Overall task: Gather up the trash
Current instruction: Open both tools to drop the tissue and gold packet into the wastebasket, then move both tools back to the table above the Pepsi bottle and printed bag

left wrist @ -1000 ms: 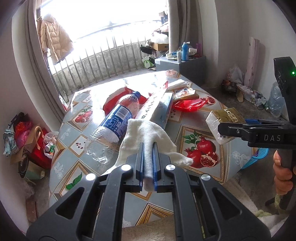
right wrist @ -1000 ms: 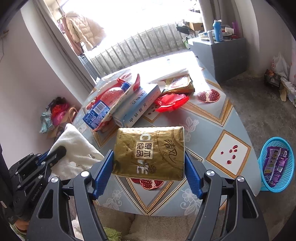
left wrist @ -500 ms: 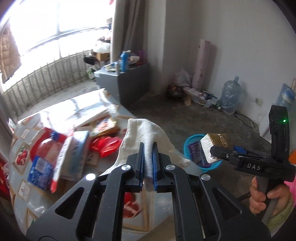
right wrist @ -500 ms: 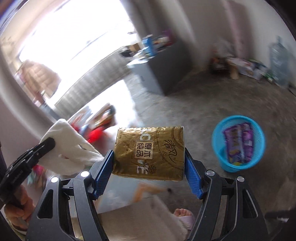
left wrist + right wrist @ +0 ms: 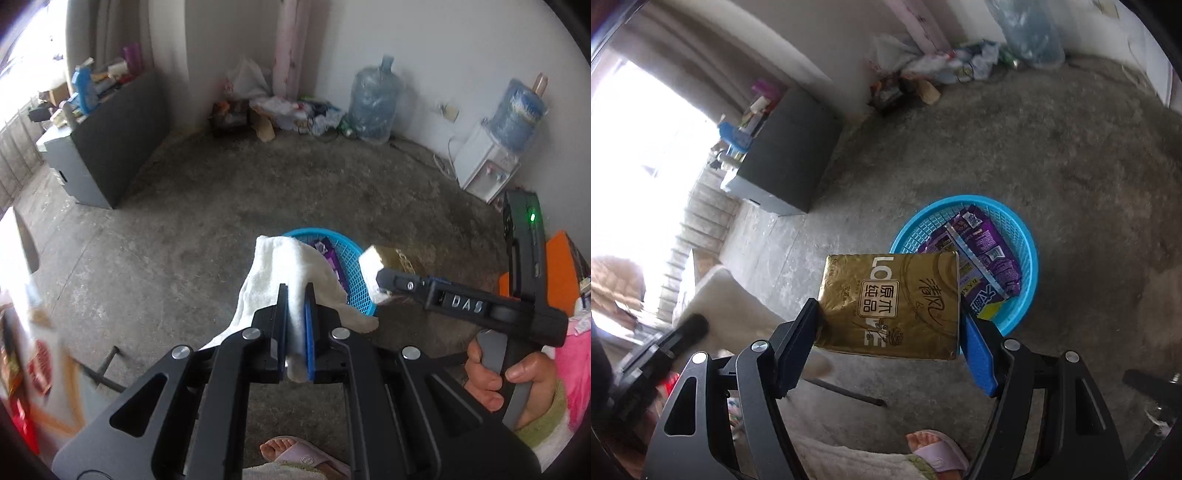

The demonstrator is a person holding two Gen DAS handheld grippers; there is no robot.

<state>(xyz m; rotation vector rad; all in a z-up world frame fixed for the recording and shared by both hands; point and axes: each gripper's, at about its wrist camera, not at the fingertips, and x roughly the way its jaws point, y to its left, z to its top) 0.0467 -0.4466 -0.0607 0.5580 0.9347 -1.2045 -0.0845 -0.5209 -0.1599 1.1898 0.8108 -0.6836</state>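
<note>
Lying flat between right gripper [image 5: 888, 334] fingers [image 5: 977, 350], gold tissue pack [image 5: 892, 304].

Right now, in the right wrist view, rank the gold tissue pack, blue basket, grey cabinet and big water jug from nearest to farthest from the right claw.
1. Gold tissue pack: gripped in the right claw.
2. Blue basket: on the floor, just beyond, right.
3. Grey cabinet: farther off, upper left.
4. Water jug: by the far wall, top right.
</note>
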